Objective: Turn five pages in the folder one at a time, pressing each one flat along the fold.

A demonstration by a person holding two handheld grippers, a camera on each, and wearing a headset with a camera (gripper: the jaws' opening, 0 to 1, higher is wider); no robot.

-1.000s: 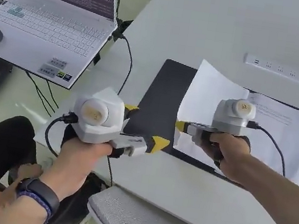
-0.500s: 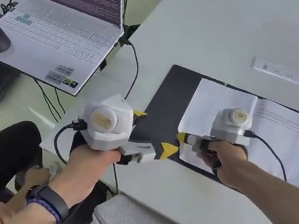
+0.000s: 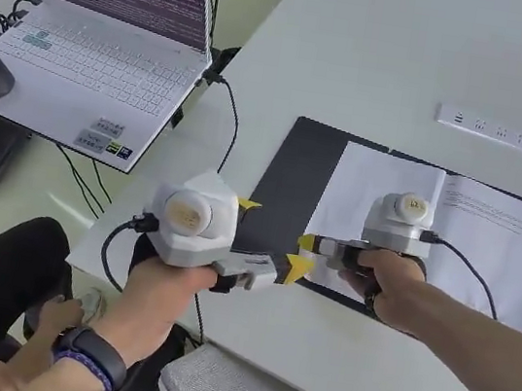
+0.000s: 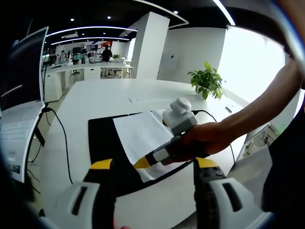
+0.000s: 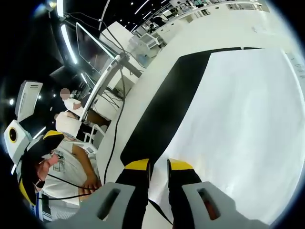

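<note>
Closer in, the right gripper view shows the right gripper (image 5: 157, 164) with jaws nearly closed at a corner of the page (image 5: 238, 119), grip unclear; the left gripper view shows the left gripper (image 4: 155, 163) gaping, empty. Raised a second ago, the page now lies flat in the folder (image 3: 293, 176). A laptop (image 3: 93, 72) sits to its left.

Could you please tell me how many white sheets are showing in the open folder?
2: a blank-looking sheet in the middle of the folder, by the right tool, and a printed sheet to its right. More may lie beneath.
</note>
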